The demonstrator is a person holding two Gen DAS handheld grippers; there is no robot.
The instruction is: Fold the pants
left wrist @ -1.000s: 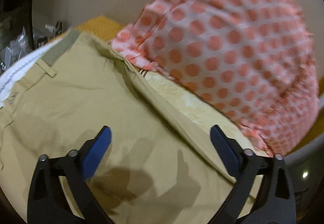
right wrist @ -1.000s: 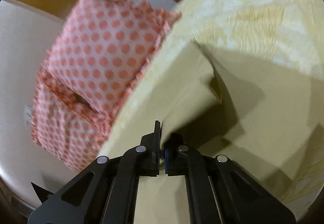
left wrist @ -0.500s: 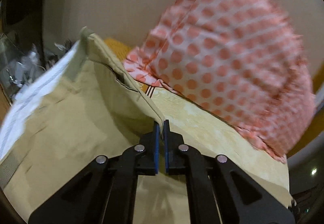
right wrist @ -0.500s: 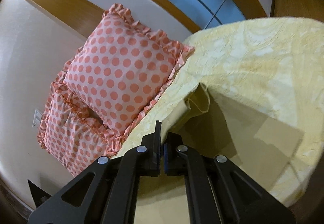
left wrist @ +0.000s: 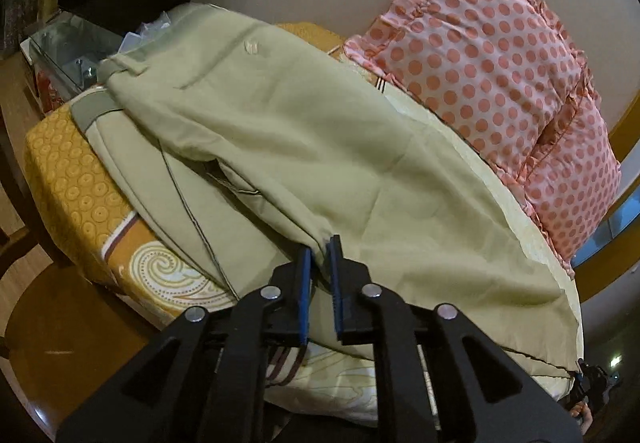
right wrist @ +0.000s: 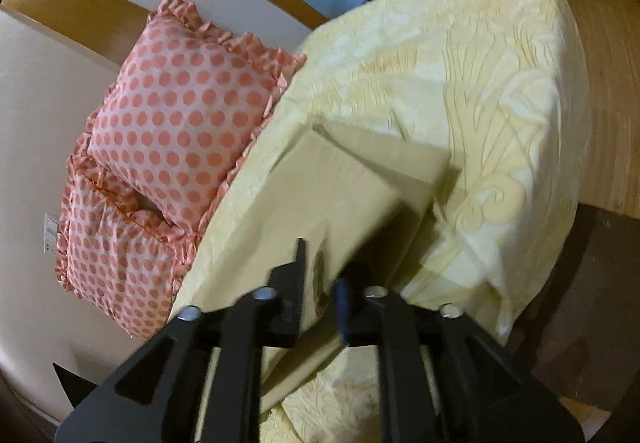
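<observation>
Khaki pants (left wrist: 320, 147) lie on the bed, folded lengthwise so one half lies over the other, waistband (left wrist: 96, 107) at the far left. My left gripper (left wrist: 319, 249) is nearly shut and pinches the folded edge of the pants near the bed's front side. In the right wrist view the pant legs (right wrist: 340, 187) lie flat on the cream bedspread (right wrist: 500, 91). My right gripper (right wrist: 320, 267) has its jaws a little apart, with the pant-leg cloth still between them.
Two pink polka-dot pillows (left wrist: 500, 55) stand against the wall at the bed's far side; they also show in the right wrist view (right wrist: 176, 131). An orange patterned sheet (left wrist: 72, 179) covers the bed's left corner. A glass-topped stand (left wrist: 68, 43) with clutter sits beyond it.
My left gripper closed on the pants' edge and carried it over toward the bed's front, folding the pants in half. My right gripper came down with the legs and its jaws have parted slightly.
</observation>
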